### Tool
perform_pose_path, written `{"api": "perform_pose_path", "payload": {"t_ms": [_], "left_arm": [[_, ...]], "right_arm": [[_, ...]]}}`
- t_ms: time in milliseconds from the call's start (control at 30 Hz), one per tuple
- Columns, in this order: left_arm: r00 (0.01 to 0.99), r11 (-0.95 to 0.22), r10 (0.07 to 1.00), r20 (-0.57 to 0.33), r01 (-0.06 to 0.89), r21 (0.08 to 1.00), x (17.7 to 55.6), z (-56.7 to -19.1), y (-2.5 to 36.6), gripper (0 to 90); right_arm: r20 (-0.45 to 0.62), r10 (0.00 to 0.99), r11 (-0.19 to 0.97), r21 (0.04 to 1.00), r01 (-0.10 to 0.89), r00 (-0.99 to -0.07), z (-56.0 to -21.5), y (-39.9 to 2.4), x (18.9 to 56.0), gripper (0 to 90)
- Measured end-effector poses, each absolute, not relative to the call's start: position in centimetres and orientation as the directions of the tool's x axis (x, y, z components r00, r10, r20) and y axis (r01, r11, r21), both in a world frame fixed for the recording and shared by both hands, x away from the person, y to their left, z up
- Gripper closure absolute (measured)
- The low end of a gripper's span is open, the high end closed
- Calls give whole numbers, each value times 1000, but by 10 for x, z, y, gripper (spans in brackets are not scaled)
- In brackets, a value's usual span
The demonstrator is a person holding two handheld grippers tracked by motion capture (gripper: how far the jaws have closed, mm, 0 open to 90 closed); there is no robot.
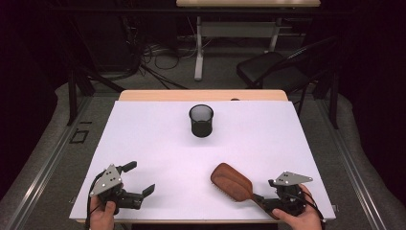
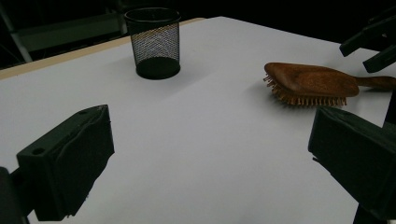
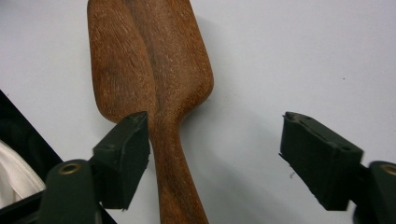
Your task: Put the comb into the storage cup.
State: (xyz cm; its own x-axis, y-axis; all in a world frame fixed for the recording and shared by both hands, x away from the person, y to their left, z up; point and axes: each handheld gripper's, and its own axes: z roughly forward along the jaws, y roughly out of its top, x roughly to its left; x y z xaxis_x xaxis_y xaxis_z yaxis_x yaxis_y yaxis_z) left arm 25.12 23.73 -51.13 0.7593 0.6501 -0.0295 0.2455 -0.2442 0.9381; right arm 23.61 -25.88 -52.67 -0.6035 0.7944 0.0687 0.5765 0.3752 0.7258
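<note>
Between the right gripper's [image 3: 215, 158] wide-apart jaws the wooden hairbrush [image 3: 154, 70] lies unheld on the worktop [image 1: 158, 139], the mesh cup [image 1: 201, 120] ahead empty, left gripper [image 1: 139, 179] likewise wide.

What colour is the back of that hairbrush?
Reddish-brown wood with a fine grain; the hairbrush shows it best in the right gripper view.

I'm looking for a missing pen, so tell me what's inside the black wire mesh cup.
The black wire mesh cup looks empty: pale table shows through its mesh and nothing sticks out above the rim. Its dark solid base hides the very bottom, so something small and flat there cannot be ruled out.
</note>
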Motion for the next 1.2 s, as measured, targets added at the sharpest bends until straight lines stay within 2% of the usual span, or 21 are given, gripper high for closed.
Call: {"api": "perform_pose_path", "payload": {"t_ms": [100, 300, 467, 867, 1200], "left_arm": [[761, -245, 649, -29, 245, 938, 251, -511, 237, 3], [761, -246, 648, -30, 247, 937, 251, -512, 237, 3], [760, -244, 650, -32, 248, 938, 251, -512, 237, 3], [759, -247, 651, -29, 247, 937, 251, -512, 236, 3], [754, -248, 657, -28, 250, 936, 251, -512, 235, 3]], "right_arm": [[59, 788, 397, 713, 578, -613, -527, -256, 236, 153], [70, 788, 400, 697, 595, -612, -529, -252, 237, 133], [62, 796, 404, 686, 605, -602, -529, -248, 238, 65], [20, 753, 503, 626, 596, -657, -533, -235, 238, 42], [38, 742, 520, 598, 610, -670, -534, -235, 240, 54]]}}
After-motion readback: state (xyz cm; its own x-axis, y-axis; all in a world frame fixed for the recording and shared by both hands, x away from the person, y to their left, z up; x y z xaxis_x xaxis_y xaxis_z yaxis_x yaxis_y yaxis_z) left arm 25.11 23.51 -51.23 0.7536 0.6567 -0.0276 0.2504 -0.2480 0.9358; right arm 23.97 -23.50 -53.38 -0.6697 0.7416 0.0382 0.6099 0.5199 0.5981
